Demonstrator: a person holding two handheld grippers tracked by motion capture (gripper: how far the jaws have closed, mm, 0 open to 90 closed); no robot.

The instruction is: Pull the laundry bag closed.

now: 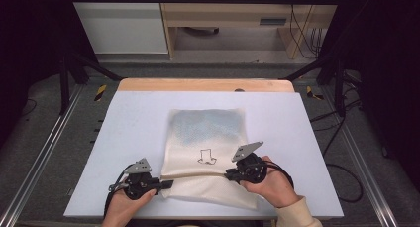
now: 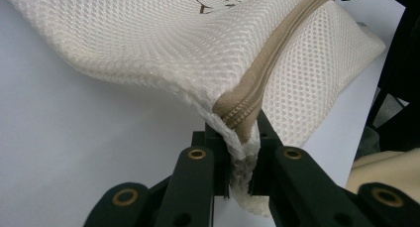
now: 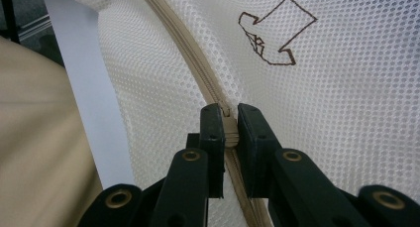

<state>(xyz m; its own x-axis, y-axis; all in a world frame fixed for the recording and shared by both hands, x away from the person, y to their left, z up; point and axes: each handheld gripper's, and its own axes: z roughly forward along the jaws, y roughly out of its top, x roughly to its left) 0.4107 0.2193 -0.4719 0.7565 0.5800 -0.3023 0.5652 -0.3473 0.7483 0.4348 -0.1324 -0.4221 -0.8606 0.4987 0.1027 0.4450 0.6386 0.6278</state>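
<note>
A cream mesh bag (image 1: 208, 133) lies flat on the pale table (image 1: 133, 123), with a small brown outline drawing (image 1: 207, 157) near its front. A tan zipper (image 2: 277, 53) runs along the bag's near edge. My left gripper (image 1: 167, 184) is at the bag's near left corner, and in the left gripper view (image 2: 237, 133) its jaws are shut on the mesh at the zipper's end, lifting that corner slightly. My right gripper (image 1: 229, 176) sits at the near right part of the bag. In the right gripper view (image 3: 229, 115) its jaws are pinched on the zipper (image 3: 198, 68), beside the drawing (image 3: 277, 33).
The table has a wooden strip (image 1: 205, 85) along its far edge. Black frame posts stand at both far corners, and cables (image 1: 341, 162) lie on the floor to the right. A wooden cabinet (image 1: 237, 19) stands behind the table.
</note>
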